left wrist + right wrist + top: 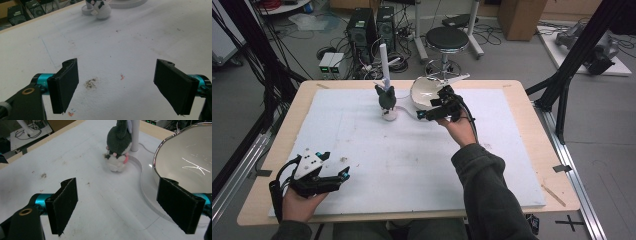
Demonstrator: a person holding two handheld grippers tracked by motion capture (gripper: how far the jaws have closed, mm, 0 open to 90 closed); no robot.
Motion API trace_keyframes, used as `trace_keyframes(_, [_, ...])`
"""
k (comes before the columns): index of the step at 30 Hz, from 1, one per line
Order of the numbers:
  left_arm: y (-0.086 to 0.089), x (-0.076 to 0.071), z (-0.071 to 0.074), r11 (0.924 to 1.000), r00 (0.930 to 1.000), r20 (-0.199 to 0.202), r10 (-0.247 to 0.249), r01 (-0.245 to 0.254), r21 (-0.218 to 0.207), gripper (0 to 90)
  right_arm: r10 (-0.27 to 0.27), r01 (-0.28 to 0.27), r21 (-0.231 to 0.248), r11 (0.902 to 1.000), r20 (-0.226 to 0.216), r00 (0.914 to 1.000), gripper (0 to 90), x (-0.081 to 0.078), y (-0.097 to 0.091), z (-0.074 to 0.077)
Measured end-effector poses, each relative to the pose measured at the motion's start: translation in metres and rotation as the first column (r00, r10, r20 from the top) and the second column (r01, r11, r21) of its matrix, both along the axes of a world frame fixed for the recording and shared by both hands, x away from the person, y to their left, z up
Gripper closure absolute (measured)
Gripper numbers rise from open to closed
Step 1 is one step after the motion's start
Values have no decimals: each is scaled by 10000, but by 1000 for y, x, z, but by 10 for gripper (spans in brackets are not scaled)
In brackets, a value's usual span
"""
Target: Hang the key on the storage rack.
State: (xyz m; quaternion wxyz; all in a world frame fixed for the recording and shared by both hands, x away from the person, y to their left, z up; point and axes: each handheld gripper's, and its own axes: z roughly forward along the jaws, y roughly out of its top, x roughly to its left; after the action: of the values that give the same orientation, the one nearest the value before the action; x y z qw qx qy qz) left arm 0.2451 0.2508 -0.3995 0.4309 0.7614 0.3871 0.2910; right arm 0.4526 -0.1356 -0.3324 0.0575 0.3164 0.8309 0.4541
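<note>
Bowl (pixel 424 92) — white, shiny-rimmed, at the far middle of the white surface (pixel 412 160), tipped with its opening toward the person. Right gripper (pixel 435 109) sits just beside its near edge, jaws spread wide, empty; in the right gripper view the bowl's rim lies at the right jaw. Plush toy (pixel 387 100) stands upright left of the bowl, against a white post (pixel 385 62). Left gripper (pixel 339 175) — jaws apart, empty — rests well apart at the near left corner. Right hand is clearly nearer both things.
</note>
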Motion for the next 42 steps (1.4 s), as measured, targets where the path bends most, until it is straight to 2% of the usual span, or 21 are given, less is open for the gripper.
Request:
trace_keyframes(25, [0, -1, 0, 10000, 10000, -11, -12, 13, 53, 205, -254, 253, 193, 9995, 50, 9997, 146, -17, -25, -9])
trace_keyframes(42, [0, -1, 1, 10000, 10000, -61, -43, 43, 39, 205, -321, 315, 218, 9993, 282, 9991, 131, -29, -37, -13])
